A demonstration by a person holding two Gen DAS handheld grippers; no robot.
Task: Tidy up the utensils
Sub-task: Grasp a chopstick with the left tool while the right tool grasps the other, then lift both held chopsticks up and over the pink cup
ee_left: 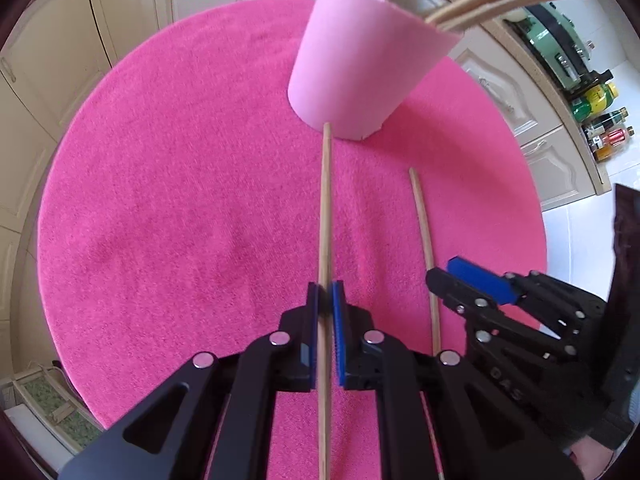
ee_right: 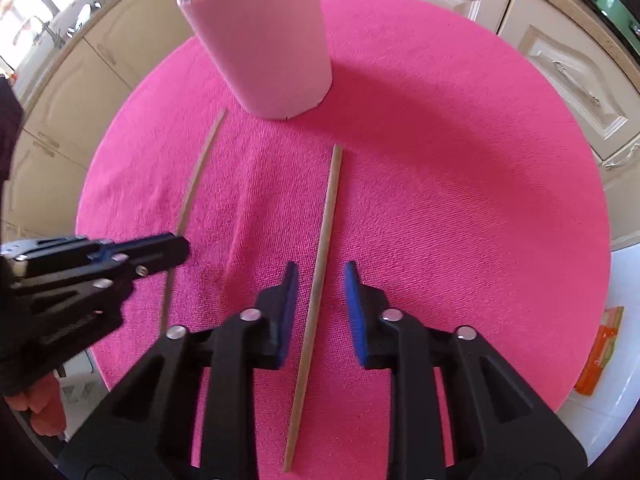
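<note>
Chopsticks: several already stand in the pink cup (ee_left: 360, 60) at the far side; two remain on the pink-covered worktop (ee_left: 160, 200). Left gripper (ee_left: 326, 300) jaws pinch one chopstick (ee_left: 326, 208); right gripper (ee_right: 320, 284) jaws straddle the other chopstick (ee_right: 320, 256), not yet gripping.

Two thin wooden sticks lie roughly parallel on the round pink cloth, far ends toward the cup. Left stick (ee_left: 326, 240): its far tip touches the base of the pale pink cup (ee_left: 360, 60). Right stick (ee_right: 316, 280): well short of the cup. Cup upright, far centre, holding several more wooden sticks (ee_left: 500, 0).
</note>
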